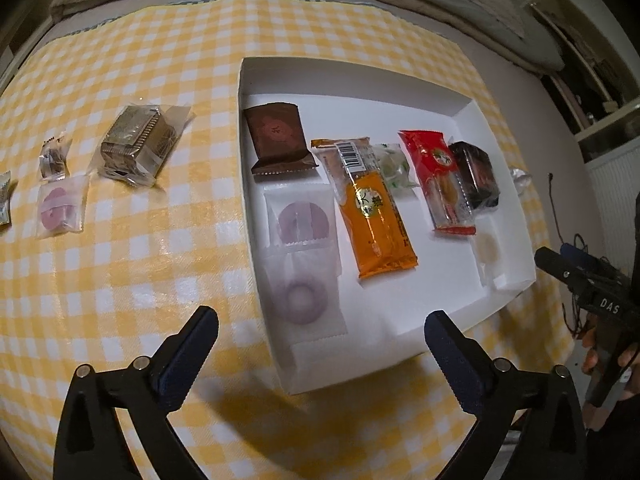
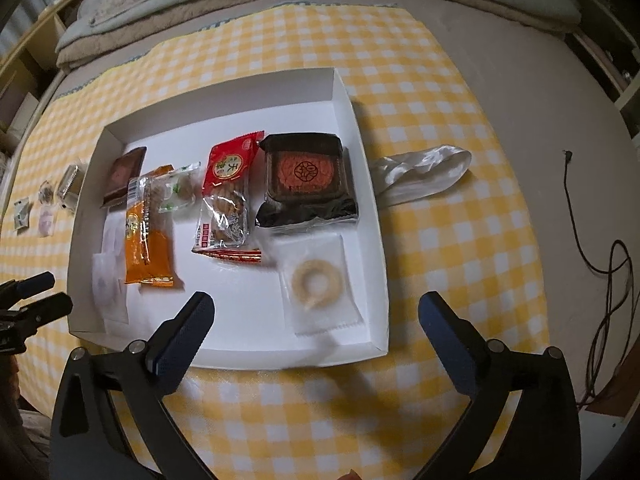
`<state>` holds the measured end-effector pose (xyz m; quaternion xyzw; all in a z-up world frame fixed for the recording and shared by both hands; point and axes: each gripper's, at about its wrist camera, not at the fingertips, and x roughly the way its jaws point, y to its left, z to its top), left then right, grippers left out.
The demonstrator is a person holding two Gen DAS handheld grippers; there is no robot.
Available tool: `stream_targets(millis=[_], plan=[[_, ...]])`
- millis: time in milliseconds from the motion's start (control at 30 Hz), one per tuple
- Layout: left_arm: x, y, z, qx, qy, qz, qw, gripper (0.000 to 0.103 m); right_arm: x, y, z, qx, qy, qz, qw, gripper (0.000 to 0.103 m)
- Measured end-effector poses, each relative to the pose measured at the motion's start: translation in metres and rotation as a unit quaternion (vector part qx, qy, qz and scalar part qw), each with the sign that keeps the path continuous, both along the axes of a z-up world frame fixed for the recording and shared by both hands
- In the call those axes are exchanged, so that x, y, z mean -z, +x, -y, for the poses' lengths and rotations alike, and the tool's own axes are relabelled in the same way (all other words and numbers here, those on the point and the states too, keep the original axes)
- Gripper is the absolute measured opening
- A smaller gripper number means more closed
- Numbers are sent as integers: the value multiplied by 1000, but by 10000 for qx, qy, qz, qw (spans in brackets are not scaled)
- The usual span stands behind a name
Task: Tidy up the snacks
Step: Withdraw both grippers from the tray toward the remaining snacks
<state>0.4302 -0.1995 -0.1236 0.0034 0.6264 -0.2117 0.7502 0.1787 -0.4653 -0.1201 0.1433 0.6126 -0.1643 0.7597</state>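
Both the left gripper (image 1: 322, 334) and right gripper (image 2: 316, 314) gaped empty over the box (image 2: 362, 128) (snacks sorted inside), ready for strays left of it.

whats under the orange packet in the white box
The orange packet lies on top of a clear-wrapped snack whose edge sticks out at its upper left. It also overlaps the green-and-white packet. The rest beneath it is covered.

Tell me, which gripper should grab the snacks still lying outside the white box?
Probably the left gripper. The leftover snacks, like the silver packet and pink ring packet, lie on the cloth on its side of the white box. The right gripper hangs over the box's other end. Both are open and empty.
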Motion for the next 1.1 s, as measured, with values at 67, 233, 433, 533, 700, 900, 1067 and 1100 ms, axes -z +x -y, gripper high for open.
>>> stream_targets(millis=[67, 233, 433, 533, 700, 900, 1067, 1100], plan=[[-2, -2, -3, -4, 4, 1, 10000, 103, -1, -2, 0, 13, 36, 40, 10000, 103], [-8, -6, -9, -22, 28, 57, 10000, 103, -4, -7, -11, -113, 22, 47, 9999, 103], [-21, -11, -22, -73, -2, 172, 9998, 103, -15, -10, -30, -224, 0, 163, 9996, 103], [-29, -12, -33, -124, -4, 251, 9996, 103, -21, -9, -41, -259, -18, 268, 9993, 103], [-46, -15, -57, -241, -24, 434, 9988, 103, -25, -1, -60, -363, 21, 359, 9987, 103], [-72, -20, -94, -428, -13, 865, 9953, 103, -42, 13, -82, -392, -191, 810, 9958, 103], [-92, -30, -126, -618, 23, 1186, 9910, 103, -54, 31, -106, -557, -233, 1081, 9923, 103], [-95, -31, -131, -645, 32, 1228, 9903, 103, -55, 35, -111, -588, -226, 1117, 9917, 103]])
